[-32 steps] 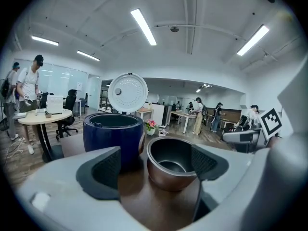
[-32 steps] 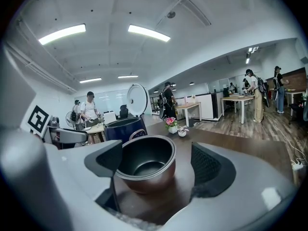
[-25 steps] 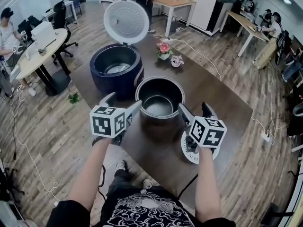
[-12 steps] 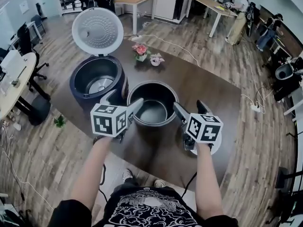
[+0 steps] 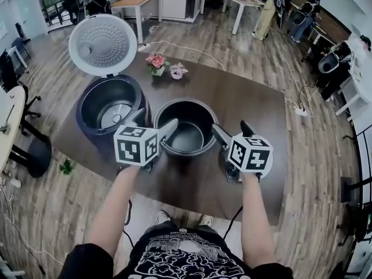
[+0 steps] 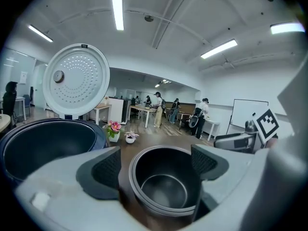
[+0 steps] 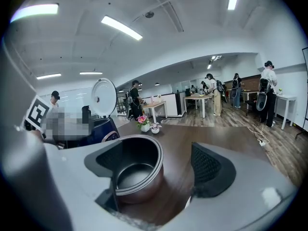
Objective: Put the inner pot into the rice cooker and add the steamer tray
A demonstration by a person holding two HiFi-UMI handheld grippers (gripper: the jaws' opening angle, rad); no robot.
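1. Black ribbed pads line the left gripper's [image 5: 156, 122] fingers [image 6: 103, 172]. They are spread wide and pinch nothing.
2. The right gripper's [image 5: 231, 131] fingers [image 7: 209, 170] are also spread and hold nothing.
3. The pot [image 5: 187, 129] stands upright on the counter [image 5: 232, 97], just ahead of both pairs of fingers. It fills the gap of the left pair and sits against the left-hand finger of the right pair. It is not in the cooker.
4. Past the left gripper's outer finger is the cooker [image 5: 107, 106]. It is close beside the pot, its well is bare and its lid [image 5: 103, 44] stands up. I cannot make out the tray.
5. Beyond the pot, two small flower pots [image 5: 154, 61] stand well clear.
6. Likely risks:
   - The pot wall looks smooth and curved, so uneven pinches from the two sides could let it slip or tip.
   - The cooker is so close that a low or tilted carry could knock the pot's base on the cooker's rim.
   - A high carry could strike the raised lid.
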